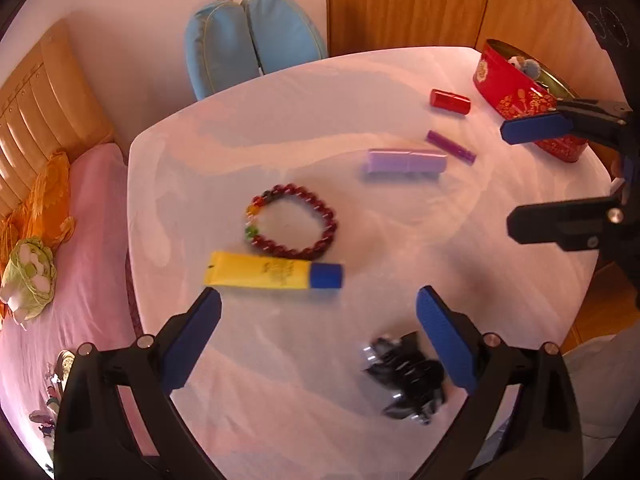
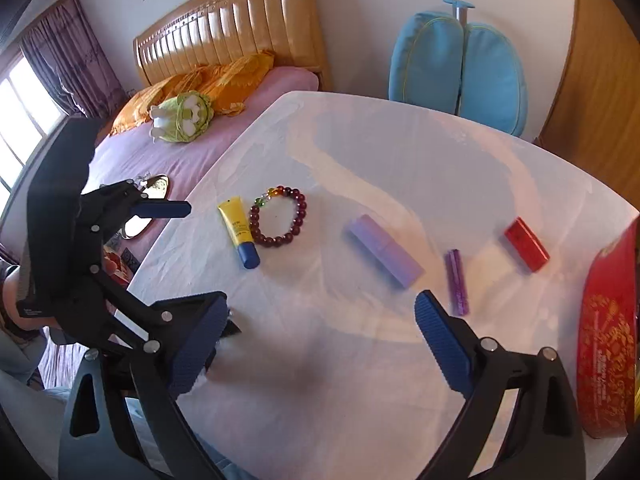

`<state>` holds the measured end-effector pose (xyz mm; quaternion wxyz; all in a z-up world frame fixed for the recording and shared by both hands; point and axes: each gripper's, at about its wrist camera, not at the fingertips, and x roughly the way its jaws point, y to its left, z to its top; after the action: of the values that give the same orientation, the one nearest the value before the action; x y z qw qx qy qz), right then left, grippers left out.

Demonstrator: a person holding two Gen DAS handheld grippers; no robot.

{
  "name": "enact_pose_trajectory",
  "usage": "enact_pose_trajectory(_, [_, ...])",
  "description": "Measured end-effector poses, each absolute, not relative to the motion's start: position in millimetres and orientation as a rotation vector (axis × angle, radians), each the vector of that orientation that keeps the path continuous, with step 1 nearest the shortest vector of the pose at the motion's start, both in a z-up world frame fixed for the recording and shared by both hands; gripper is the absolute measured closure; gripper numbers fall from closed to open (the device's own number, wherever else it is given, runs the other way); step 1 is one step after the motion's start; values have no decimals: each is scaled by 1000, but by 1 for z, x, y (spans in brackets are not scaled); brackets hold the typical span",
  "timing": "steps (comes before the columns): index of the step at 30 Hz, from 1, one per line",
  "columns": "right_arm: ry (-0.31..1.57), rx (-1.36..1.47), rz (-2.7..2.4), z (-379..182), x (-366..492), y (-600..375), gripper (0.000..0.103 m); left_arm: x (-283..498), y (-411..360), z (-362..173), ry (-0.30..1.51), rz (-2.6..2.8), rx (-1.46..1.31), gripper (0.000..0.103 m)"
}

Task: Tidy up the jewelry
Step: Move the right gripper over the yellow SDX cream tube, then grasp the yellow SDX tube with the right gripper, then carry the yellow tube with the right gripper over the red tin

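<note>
My stock: dark red bracelet (image 1: 292, 224) with multicoloured beads; yellow tube (image 1: 272, 274), blue cap; lilac case (image 1: 404, 162); red tin (image 1: 520, 96), gold pattern.

A home bedroom: padded headboard (image 2: 228, 28), pink bed (image 2: 180, 152) (plush toy (image 2: 180, 118) on it).

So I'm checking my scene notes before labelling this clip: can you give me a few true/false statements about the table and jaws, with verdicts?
1. The bracelet touches the yellow tube. True.
2. The left gripper holds the bracelet. False: its jaws are open and hold nothing.
3. The red tin is closed. False: it has no lid on, and things show inside.
4. The lilac box lies between the bracelet and the purple stick. True.
5. The right gripper has its jaws shut. False: they stand wide open above the tablecloth.
</note>
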<state>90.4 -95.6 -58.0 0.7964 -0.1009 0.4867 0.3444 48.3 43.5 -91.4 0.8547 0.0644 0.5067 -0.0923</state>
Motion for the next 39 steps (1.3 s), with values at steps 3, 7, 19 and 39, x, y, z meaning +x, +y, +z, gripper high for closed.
enact_pose_trajectory(3, [1078,-235,753,-73,95,-55,7,46,83,-98,1073,-183,96,8])
enact_pose_trajectory(7, [1107,-291,780,-90,94,-10,8,43,126,-104,1081,-151,75,8])
enact_pose_trajectory(19, [1035,-547,856,-121,77,38,69,36,174,-115,1083,-105,-33,8])
enact_pose_trajectory(39, [927,-310,638,-30,75,-99,83,79,86,-74,991,-288,37,8])
